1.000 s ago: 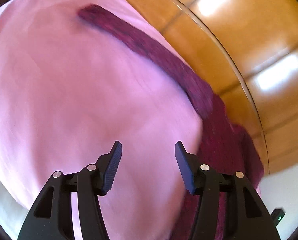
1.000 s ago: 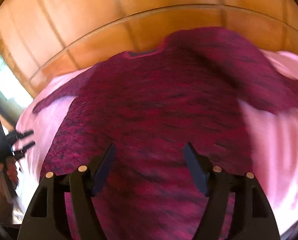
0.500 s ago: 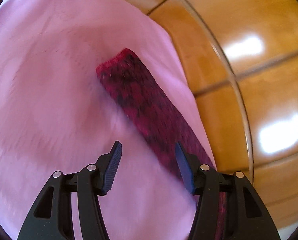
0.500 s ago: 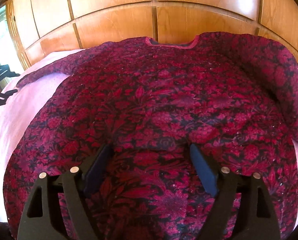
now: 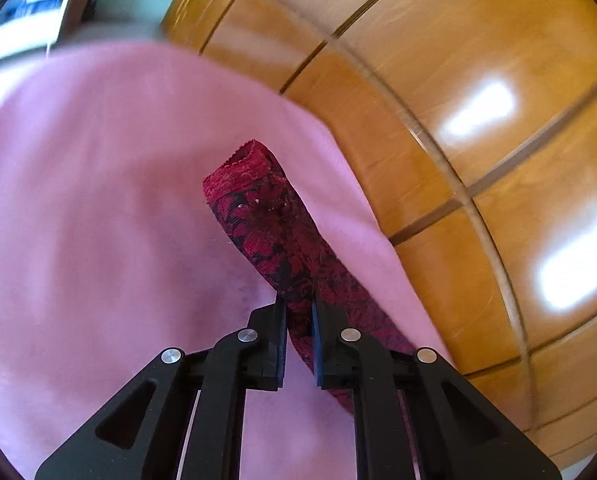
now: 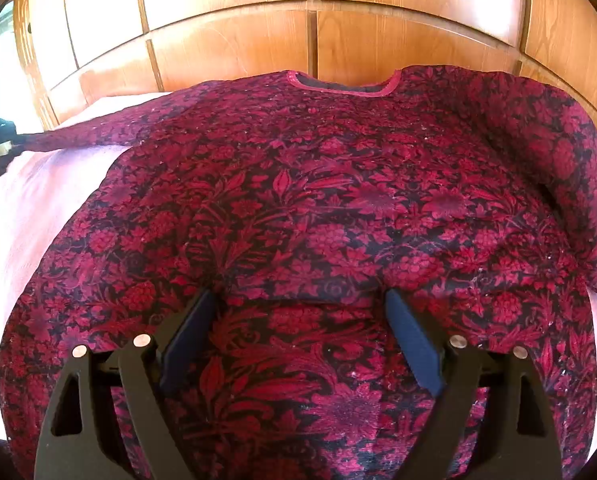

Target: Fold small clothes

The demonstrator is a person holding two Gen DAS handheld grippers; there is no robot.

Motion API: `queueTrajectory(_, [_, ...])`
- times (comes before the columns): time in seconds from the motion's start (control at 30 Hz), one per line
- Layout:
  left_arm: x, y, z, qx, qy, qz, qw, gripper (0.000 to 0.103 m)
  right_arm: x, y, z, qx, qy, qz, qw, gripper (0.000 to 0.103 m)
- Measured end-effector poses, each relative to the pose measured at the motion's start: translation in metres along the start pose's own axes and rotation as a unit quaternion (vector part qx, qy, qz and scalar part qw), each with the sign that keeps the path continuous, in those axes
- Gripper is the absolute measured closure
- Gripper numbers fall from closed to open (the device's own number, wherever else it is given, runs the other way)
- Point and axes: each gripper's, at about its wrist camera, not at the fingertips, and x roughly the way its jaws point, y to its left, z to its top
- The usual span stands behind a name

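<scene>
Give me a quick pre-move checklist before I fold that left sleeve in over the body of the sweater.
1. Left gripper shut on the sleeve: ok, fabric is pinched between the fingers, short of the cuff.
2. Cuff free to travel: ok, it sticks out past the grip with nothing on it.
3. Right gripper out of the fold path: not ok, it is open and low over the lower middle of the sweater.
4. Sweater body flat: ok, front up, collar toward the wooden panels.
5. Right sleeve laid out: not ok, it bends down along the body.
6. Pink sheet smooth: cannot tell under the sweater.
</scene>
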Motion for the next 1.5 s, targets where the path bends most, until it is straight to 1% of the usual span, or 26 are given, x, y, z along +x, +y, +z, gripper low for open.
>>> queueTrajectory(0.07, [0.002, 0.006, -0.005, 0.022, 0.001, 0.032, 0.9992, 0.094, -0.001, 0.0, 0.0, 0.0, 0.0, 0.0, 1.0, 0.016])
queueTrajectory(0.1, [0.011, 0.014, -0.009, 0.03, 0.013, 0.059, 0.9977, 0.094, 0.0, 0.001, 0.0, 0.001, 0.0, 0.0, 1.0, 0.016])
queueTrajectory(0.17, [0.026, 0.031, -0.017, 0.025, 0.039, 0.082, 0.9955, 0.094, 0.001, 0.001, 0.0, 0.001, 0.0, 0.001, 1.0, 0.016])
queueTrajectory(0.23, [0.03, 0.035, -0.022, 0.028, 0.039, 0.093, 0.9945, 0.093, 0.0, 0.001, -0.001, 0.002, 0.0, 0.003, 1.0, 0.016])
queueTrajectory(0.3, [0.031, 0.021, -0.021, 0.034, 0.038, 0.104, 0.9932, 0.091, 0.0, 0.0, 0.0, 0.002, 0.0, 0.003, 1.0, 0.016])
queueTrajectory(0.37, [0.022, 0.009, -0.023, 0.021, 0.037, 0.098, 0.9943, 0.072, -0.001, -0.001, -0.001, 0.003, -0.001, 0.004, 1.0, 0.016])
queueTrajectory(0.4, [0.013, 0.003, -0.026, 0.016, 0.028, 0.085, 0.9959, 0.059, -0.001, -0.001, -0.001, 0.003, -0.001, 0.004, 1.0, 0.016])
queueTrajectory(0.43, [0.007, -0.006, -0.031, 0.018, 0.02, 0.072, 0.9971, 0.051, -0.001, -0.001, -0.001, 0.003, -0.001, 0.004, 1.0, 0.016])
queueTrajectory(0.5, [-0.007, -0.035, -0.053, 0.061, 0.019, 0.035, 0.9973, 0.05, 0.0, -0.001, -0.001, 0.004, -0.001, 0.004, 1.0, 0.016])
queueTrajectory(0.57, [-0.017, -0.064, -0.084, 0.101, 0.038, -0.004, 0.9941, 0.051, 0.0, -0.002, -0.002, 0.005, -0.002, 0.005, 1.0, 0.016])
queueTrajectory(0.63, [-0.023, -0.096, -0.125, 0.152, 0.069, -0.049, 0.9847, 0.05, 0.0, -0.003, -0.002, 0.008, -0.002, 0.008, 1.0, 0.016])
queueTrajectory(0.7, [-0.03, -0.132, -0.177, 0.213, 0.1, -0.094, 0.9675, 0.05, -0.003, -0.006, -0.001, 0.013, 0.0, 0.014, 1.0, 0.016])
queueTrajectory(0.73, [-0.034, -0.146, -0.201, 0.24, 0.113, -0.112, 0.9577, 0.05, -0.007, -0.01, 0.001, 0.024, 0.002, 0.02, 1.0, 0.017])
queueTrajectory(0.77, [-0.038, -0.162, -0.231, 0.274, 0.127, -0.133, 0.9441, 0.05, -0.013, -0.015, 0.002, 0.039, 0.001, 0.027, 0.999, 0.018])
queueTrajectory(0.87, [-0.038, -0.188, -0.299, 0.347, 0.165, -0.164, 0.9087, 0.05, -0.048, -0.058, 0.002, 0.13, -0.032, 0.052, 0.99, 0.019])
queueTrajectory(0.97, [-0.028, -0.2, -0.345, 0.396, 0.193, -0.162, 0.883, 0.05, -0.083, -0.123, -0.01, 0.238, -0.073, 0.064, 0.966, 0.019])
queueTrajectory(1.0, [-0.026, -0.199, -0.354, 0.405, 0.194, -0.156, 0.8796, 0.05, -0.095, -0.148, -0.017, 0.28, -0.088, 0.067, 0.954, 0.02])
queueTrajectory(1.07, [-0.016, -0.199, -0.364, 0.413, 0.193, -0.144, 0.8783, 0.05, -0.113, -0.208, -0.04, 0.376, -0.117, 0.074, 0.916, 0.02])
queueTrajectory(1.13, [-0.009, -0.2, -0.363, 0.415, 0.189, -0.145, 0.8782, 0.049, -0.116, -0.251, -0.061, 0.444, -0.128, 0.067, 0.884, 0.023])
queueTrajectory(1.17, [-0.006, -0.199, -0.363, 0.415, 0.189, -0.148, 0.8775, 0.049, -0.115, -0.264, -0.067, 0.462, -0.132, 0.065, 0.875, 0.025])
queueTrajectory(1.2, [-0.008, -0.196, -0.367, 0.417, 0.189, -0.15, 0.8764, 0.049, -0.111, -0.283, -0.075, 0.489, -0.136, 0.06, 0.859, 0.027])
queueTrajectory(1.3, [-0.006, -0.191, -0.369, 0.417, 0.187, -0.156, 0.8754, 0.047, -0.089, -0.318, -0.083, 0.547, -0.138, 0.069, 0.823, 0.031])
queueTrajectory(1.37, [-0.012, -0.189, -0.374, 0.421, 0.185, -0.157, 0.8743, 0.045, -0.076, -0.335, -0.08, 0.568, -0.137, 0.074, 0.808, 0.033])
queueTrajectory(1.43, [-0.016, -0.189, -0.374, 0.424, 0.181, -0.157, 0.8732, 0.044, -0.059, -0.346, -0.074, 0.585, -0.13, 0.078, 0.796, 0.041])
queueTrajectory(1.47, [-0.017, -0.188, -0.376, 0.427, 0.179, -0.157, 0.8721, 0.043, -0.053, -0.349, -0.071, 0.589, -0.124, 0.078, 0.795, 0.051])
queueTrajectory(1.5, [-0.019, -0.188, -0.376, 0.429, 0.178, -0.157, 0.8714, 0.042, -0.047, -0.352, -0.066, 0.592, -0.113, 0.075, 0.795, 0.064])
